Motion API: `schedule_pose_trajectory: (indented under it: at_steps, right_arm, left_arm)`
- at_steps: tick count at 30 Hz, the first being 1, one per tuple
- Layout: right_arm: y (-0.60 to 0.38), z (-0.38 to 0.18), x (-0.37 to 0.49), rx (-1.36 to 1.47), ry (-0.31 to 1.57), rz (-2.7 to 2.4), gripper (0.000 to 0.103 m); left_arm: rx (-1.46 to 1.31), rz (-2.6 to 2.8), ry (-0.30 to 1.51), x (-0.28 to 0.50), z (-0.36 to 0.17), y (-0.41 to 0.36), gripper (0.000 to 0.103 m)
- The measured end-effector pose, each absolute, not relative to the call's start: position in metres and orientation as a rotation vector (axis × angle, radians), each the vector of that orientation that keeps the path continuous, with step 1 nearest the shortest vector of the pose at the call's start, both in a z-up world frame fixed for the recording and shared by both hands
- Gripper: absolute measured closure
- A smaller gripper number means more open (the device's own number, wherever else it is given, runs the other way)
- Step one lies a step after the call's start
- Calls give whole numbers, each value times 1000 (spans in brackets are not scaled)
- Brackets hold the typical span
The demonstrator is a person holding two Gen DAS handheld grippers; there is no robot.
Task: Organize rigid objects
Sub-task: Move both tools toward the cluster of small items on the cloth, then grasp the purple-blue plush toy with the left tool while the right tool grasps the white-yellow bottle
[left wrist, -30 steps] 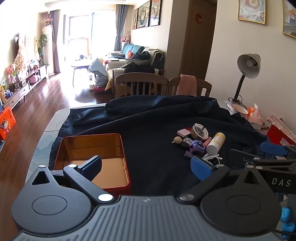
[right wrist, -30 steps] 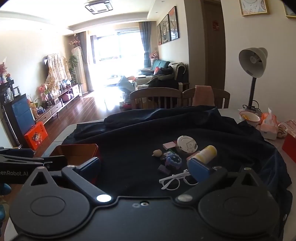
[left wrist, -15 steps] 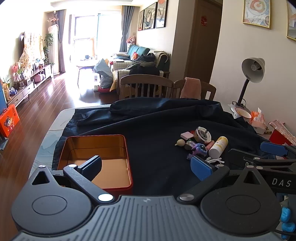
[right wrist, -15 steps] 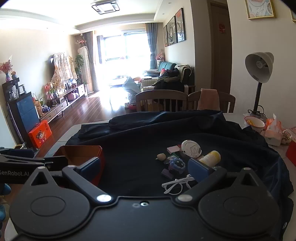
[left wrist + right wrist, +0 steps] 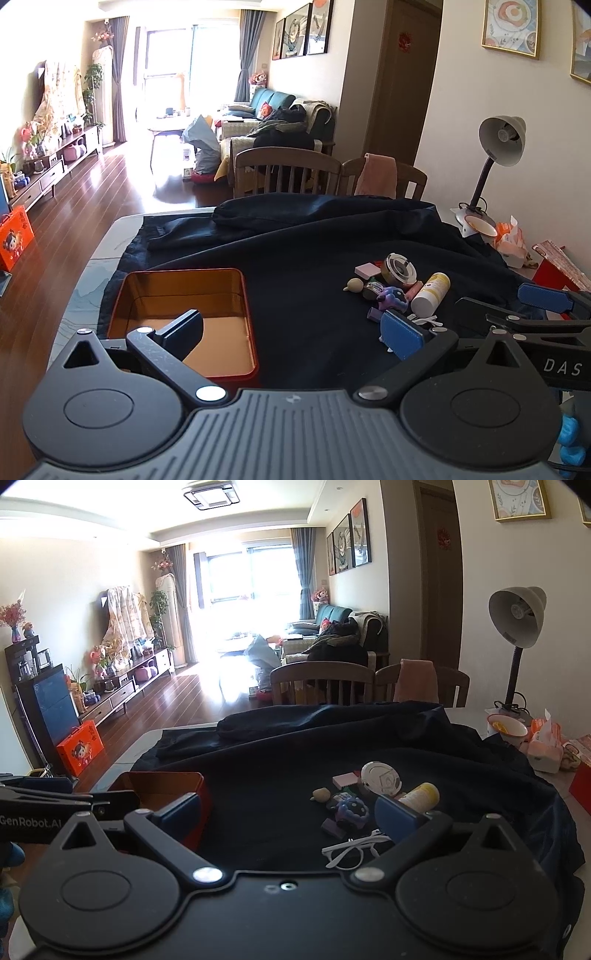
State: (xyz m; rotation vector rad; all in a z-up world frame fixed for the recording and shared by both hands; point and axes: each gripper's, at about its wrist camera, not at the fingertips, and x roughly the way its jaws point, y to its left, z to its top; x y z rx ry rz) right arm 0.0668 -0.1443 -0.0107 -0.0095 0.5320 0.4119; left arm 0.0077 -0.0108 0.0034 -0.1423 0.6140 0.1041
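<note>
Dark navy cloth [image 5: 303,258] covers the table. Left gripper [image 5: 291,332] hovers with jaws wide apart, nothing held; right gripper [image 5: 291,816] likewise spread and empty. Empty red rectangular metal tin [image 5: 177,291] sits left; well apart to its right lies a cluster: white cylindrical bottle with yellow cap [image 5: 430,291], round silver-lidded jar [image 5: 400,267], purple toy figure [image 5: 351,810], white-framed glasses [image 5: 351,851]. Judged: first pick not yet begun. Next move calls for the right gripper to descend onto one cluster item.

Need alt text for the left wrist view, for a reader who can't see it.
An open left gripper hovers over a dark cloth, with an empty red tin on its left and a small pile of objects on its right, including a white bottle and purple toy. The right gripper enters from the right.
</note>
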Motion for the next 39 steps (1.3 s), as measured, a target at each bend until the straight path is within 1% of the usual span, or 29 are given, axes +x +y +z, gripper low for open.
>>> schedule_pose_trajectory:
  at_steps: [6,11,18,29,39]
  right_arm:
    - [-161,-15,89,-4,542,435,3]
    - [-181,-20,117,-10,565,433,6]
    - [-215,-26,154,3,587,419,5]
    - [-255,-52,211,-21,652,360,6]
    - [-266,-82,260,-24,749,333,12]
  left_arm:
    - [-150,103,639,32,0,-28,0]
    - [-126,98,668,60,-5,-48,0]
    - [-124,99,688,94,-13,-70,0]
    - [-119,106,736,135,-33,-92,0]
    - [-128,78,787,178,-63,-112,0]
